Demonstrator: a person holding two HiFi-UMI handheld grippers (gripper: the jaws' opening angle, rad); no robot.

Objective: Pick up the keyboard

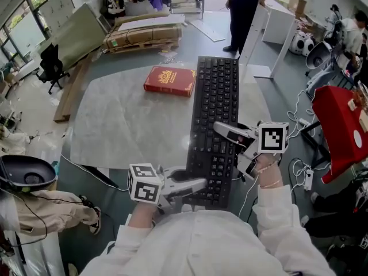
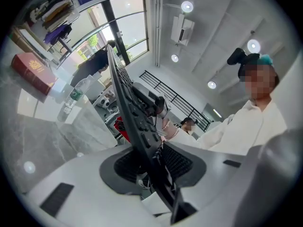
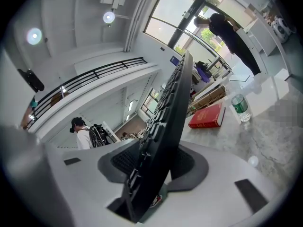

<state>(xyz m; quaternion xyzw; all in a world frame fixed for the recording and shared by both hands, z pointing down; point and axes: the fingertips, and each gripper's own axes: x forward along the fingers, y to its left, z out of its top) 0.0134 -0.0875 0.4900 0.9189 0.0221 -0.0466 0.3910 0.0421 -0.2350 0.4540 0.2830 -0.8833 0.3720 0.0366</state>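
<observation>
Both tongs grip the black keyboard (image 1: 215, 91), their jaws closed down onto its thin slab. The left tongs (image 1: 194, 184) pinch its near end at bottom centre, and the right tongs (image 1: 236, 145) clamp its right edge. White-sleeved forearms reach in from the bottom edge. The long, flat keyboard runs up mid-frame over the pale marbled desk (image 1: 121, 119), near a red hardback book (image 1: 169, 80).

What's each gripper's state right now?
Left gripper: closed on the keyboard, at its near end.
Right gripper: closed on the keyboard's right edge.
</observation>
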